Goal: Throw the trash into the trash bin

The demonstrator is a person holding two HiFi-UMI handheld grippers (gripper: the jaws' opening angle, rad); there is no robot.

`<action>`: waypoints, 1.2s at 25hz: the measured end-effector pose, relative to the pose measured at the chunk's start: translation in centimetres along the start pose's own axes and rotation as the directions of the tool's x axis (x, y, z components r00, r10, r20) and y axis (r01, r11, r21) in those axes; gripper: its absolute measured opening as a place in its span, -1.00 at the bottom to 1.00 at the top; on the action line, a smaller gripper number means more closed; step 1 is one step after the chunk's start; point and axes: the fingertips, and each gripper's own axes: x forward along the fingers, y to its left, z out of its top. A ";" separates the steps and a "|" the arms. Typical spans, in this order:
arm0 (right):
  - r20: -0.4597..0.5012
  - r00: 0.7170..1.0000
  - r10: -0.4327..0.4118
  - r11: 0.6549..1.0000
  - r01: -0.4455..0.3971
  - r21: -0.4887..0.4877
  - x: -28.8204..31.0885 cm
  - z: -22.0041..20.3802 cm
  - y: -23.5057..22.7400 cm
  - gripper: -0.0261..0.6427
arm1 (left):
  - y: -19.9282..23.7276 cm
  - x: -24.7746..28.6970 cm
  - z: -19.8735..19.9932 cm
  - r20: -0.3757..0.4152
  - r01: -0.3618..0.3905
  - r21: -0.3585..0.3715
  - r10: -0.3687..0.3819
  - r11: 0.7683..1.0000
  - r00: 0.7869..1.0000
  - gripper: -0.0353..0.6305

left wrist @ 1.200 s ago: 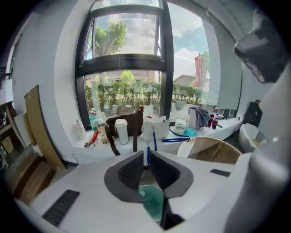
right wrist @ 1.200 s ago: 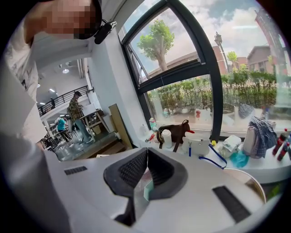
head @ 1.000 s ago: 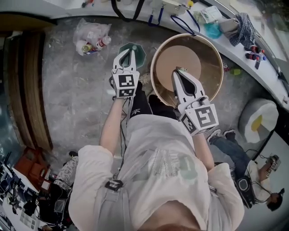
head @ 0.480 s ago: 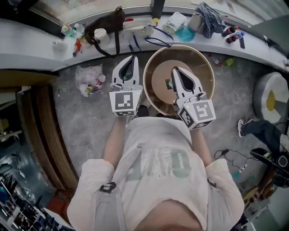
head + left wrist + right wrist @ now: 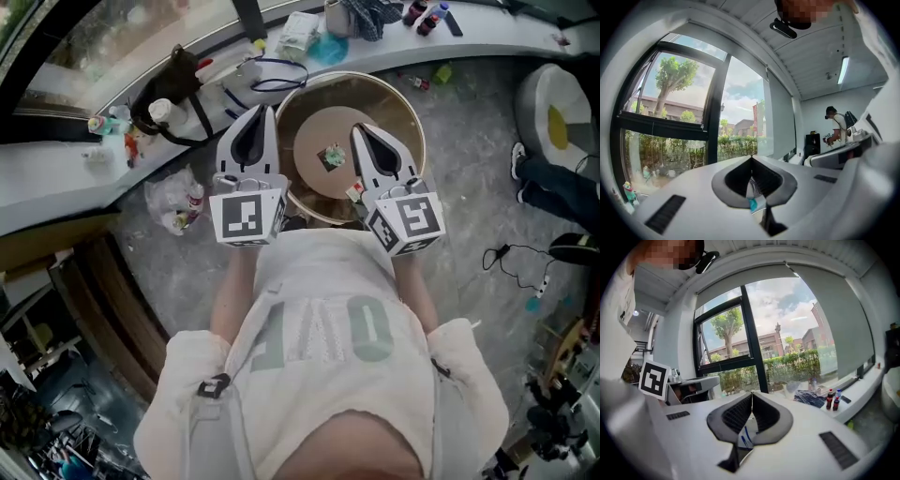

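Both hand-held grippers are closed, each on a thin scrap that is hard to identify. In the left gripper view the jaws meet on a clear film scrap with a teal patch (image 5: 753, 200). In the right gripper view they meet on a white scrap with blue marks (image 5: 745, 437). Neither scrap shows in the head view.

The left hand-held gripper (image 5: 262, 112) covers the left rim of the trash bin (image 5: 410, 117). The right hand-held gripper (image 5: 358, 129) hangs over the inside of the bin. The marker cubes and the person's torso hide the near rim. One small crumpled piece (image 5: 331, 157) lies on the bin bottom. I cannot tell whether a red-and-white bit (image 5: 354, 193) beside the right gripper is in the bin.

The bin stands on the floor (image 5: 469, 169) with its far rim at the counter (image 5: 511, 30) edge. The bin mouth is open between the two grippers, which are side by side and apart. A plastic bag (image 5: 173, 202) lies on the floor to the left of the bin, near the counter. The floor to the right has more room.
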 end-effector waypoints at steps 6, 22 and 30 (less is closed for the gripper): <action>0.008 0.998 -0.068 0.997 0.068 0.030 -1.6 -0.3 -2.1 -0.88 | -2.2 1.1 -0.6 -0.013 0.048 -0.026 -0.049 0.999 0.999 -0.86; -0.103 0.937 -0.334 0.933 0.344 0.105 -10.9 -4.6 -10.9 -0.88 | -13.4 5.9 -11.1 -0.267 0.227 -0.053 -0.233 0.972 0.935 -0.85; -0.202 0.840 -0.503 0.834 0.533 0.140 -22.1 -8.5 -17.9 -0.88 | -26.6 3.8 -29.7 -0.622 0.346 -0.151 -0.361 0.926 0.694 -0.39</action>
